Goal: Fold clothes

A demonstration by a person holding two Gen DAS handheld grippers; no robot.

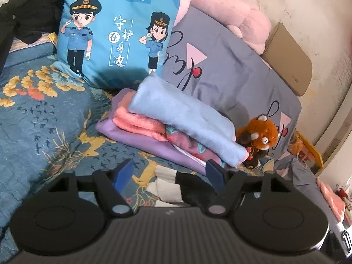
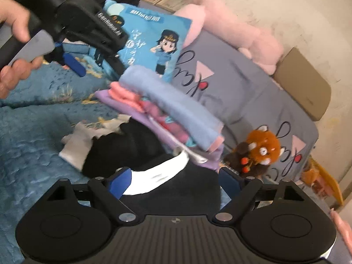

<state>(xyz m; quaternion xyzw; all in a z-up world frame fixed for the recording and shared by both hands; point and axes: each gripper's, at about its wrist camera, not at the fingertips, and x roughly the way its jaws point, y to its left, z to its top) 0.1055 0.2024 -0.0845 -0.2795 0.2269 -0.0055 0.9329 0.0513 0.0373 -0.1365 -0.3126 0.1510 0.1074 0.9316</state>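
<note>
A black and white garment [image 2: 136, 149] lies on the blue patterned bedspread [image 2: 28, 132] in front of a stack of folded clothes [image 2: 176, 107]. In the left wrist view the garment [image 1: 176, 187] shows between the fingers, and the stack [image 1: 180, 123] has a light blue piece on top. My left gripper [image 1: 169, 173] is open above the garment's white edge. It also shows held in a hand in the right wrist view [image 2: 88, 50], above the bedspread. My right gripper [image 2: 176, 180] is open, jaws apart over the garment's white collar and black cloth.
A blue cartoon cushion [image 1: 114, 35] leans behind the stack. A grey duvet [image 1: 231, 70], a pink plush [image 1: 231, 11] and a tan headboard pad [image 1: 288, 59] lie to the right. A red panda toy [image 1: 259, 138] sits beside the stack. Dark clothes [image 1: 26, 6] are piled at the far left.
</note>
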